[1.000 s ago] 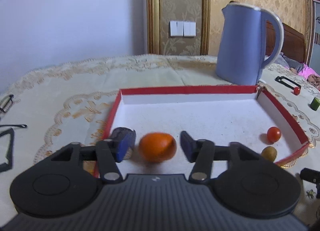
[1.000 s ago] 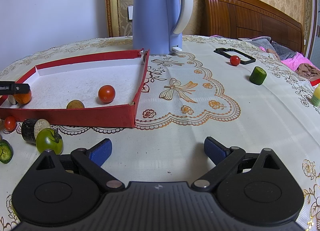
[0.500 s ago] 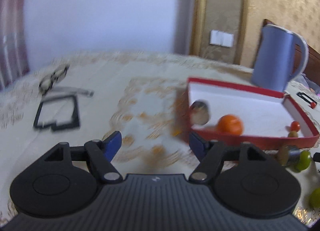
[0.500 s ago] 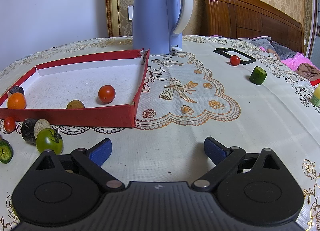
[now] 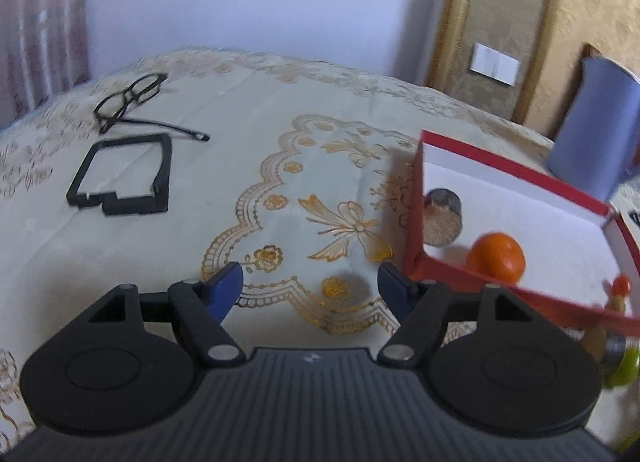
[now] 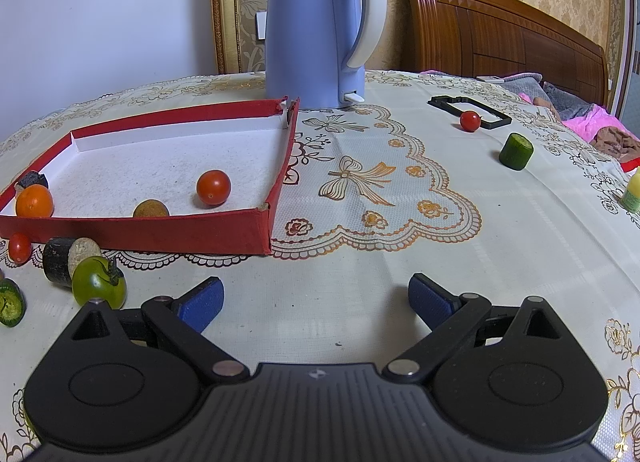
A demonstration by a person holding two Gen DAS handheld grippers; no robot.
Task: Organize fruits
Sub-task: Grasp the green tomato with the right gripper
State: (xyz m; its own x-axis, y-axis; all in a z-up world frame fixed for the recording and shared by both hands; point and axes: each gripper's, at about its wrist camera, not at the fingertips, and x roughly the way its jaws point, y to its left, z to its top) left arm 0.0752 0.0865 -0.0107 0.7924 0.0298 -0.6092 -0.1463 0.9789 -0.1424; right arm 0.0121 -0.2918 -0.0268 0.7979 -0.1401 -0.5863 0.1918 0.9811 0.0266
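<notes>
A red-walled tray [image 6: 160, 228] with a white floor holds an orange fruit [image 6: 34, 201], a dark cut piece [image 6: 31, 179], a brown round fruit [image 6: 150, 209] and a red tomato [image 6: 213, 187]. In the left wrist view the tray [image 5: 416, 222] lies to the right, with the orange fruit [image 5: 496, 256] and the cut piece [image 5: 442, 216] inside. My left gripper [image 5: 310, 286] is open over bare tablecloth, left of the tray, nothing between its fingers. My right gripper [image 6: 316, 300] stands open over the cloth in front of the tray.
In front of the tray lie a green tomato [image 6: 98, 288], a dark cylinder piece [image 6: 66, 264], a small red tomato [image 6: 19, 248] and a green slice [image 6: 10, 304]. Far right sit a cherry tomato [image 6: 470, 121] and cucumber piece [image 6: 516, 151]. A blue kettle [image 6: 320, 28], glasses [image 5: 132, 100] and black frame [image 5: 120, 174] stand around.
The left gripper let go of the orange fruit in the tray, opened wider and swung left out of the tray over the cloth. The right gripper has not moved.
</notes>
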